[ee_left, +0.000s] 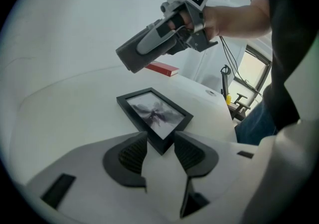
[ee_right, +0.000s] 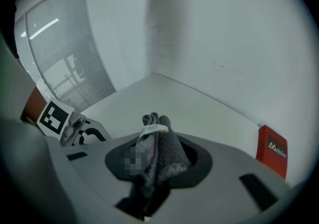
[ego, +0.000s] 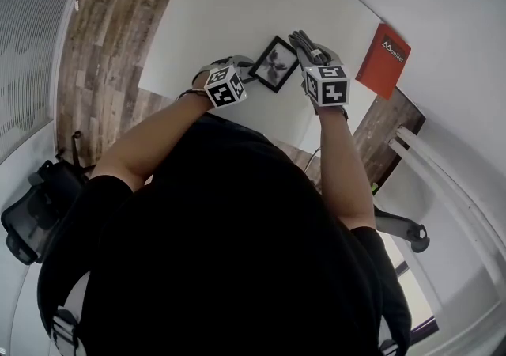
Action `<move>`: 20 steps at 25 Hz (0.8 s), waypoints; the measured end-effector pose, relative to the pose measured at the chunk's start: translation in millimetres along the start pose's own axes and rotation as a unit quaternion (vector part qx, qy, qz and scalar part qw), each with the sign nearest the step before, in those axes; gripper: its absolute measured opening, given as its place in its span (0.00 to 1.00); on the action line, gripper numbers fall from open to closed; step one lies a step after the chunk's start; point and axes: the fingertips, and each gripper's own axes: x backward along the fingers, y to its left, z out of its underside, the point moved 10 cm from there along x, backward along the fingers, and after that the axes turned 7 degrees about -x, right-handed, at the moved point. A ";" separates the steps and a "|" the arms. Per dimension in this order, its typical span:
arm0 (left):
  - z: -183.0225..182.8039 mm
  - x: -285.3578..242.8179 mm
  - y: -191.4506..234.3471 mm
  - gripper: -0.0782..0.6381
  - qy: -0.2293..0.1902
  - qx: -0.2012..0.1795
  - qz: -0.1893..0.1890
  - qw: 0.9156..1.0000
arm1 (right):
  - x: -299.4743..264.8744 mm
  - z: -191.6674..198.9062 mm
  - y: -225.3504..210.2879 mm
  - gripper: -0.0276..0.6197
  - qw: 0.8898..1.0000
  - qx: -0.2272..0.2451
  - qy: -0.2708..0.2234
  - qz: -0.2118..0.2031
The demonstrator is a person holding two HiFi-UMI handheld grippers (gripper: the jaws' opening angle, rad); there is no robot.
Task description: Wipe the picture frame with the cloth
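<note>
The red box (ego: 384, 60) carries a white logo mark and one short white word; its letters are too small to read. The white tag (ee_right: 153, 129) on the cloth (ee_right: 164, 156) shows no legible print.

It looks like an office: white desk (ego: 237, 6) under the left gripper (ego: 239, 67), swivel chair (ego: 35, 204) behind it, slatted blinds (ego: 24, 54) to its left.
</note>
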 end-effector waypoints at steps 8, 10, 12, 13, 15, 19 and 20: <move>7.8 -6.6 -5.7 0.37 0.019 -0.018 -0.009 1.000 | -18.3 6.1 -0.5 0.21 0.999 0.025 0.030 0.014; 6.6 -7.7 -7.9 0.37 0.025 -0.021 -0.022 0.999 | -23.2 6.9 0.4 0.21 0.999 0.030 0.037 0.015; 5.8 -8.4 -10.7 0.37 0.028 -0.023 -0.032 0.999 | -27.6 7.4 1.5 0.21 0.998 0.037 0.042 0.017; 5.7 -8.6 -11.8 0.37 0.028 -0.025 -0.036 0.999 | -30.0 7.3 2.1 0.21 0.998 0.041 0.045 0.019; 6.0 -9.1 -13.2 0.37 0.028 -0.031 -0.041 0.998 | -35.3 7.5 3.6 0.21 0.997 0.052 0.053 0.024; 6.3 -9.1 -13.5 0.37 0.027 -0.038 -0.042 0.998 | -44.5 8.7 7.6 0.21 0.994 0.080 0.070 0.040; 6.3 -8.9 -13.6 0.37 0.025 -0.038 -0.041 0.998 | -45.7 8.9 9.3 0.21 0.992 0.088 0.075 0.044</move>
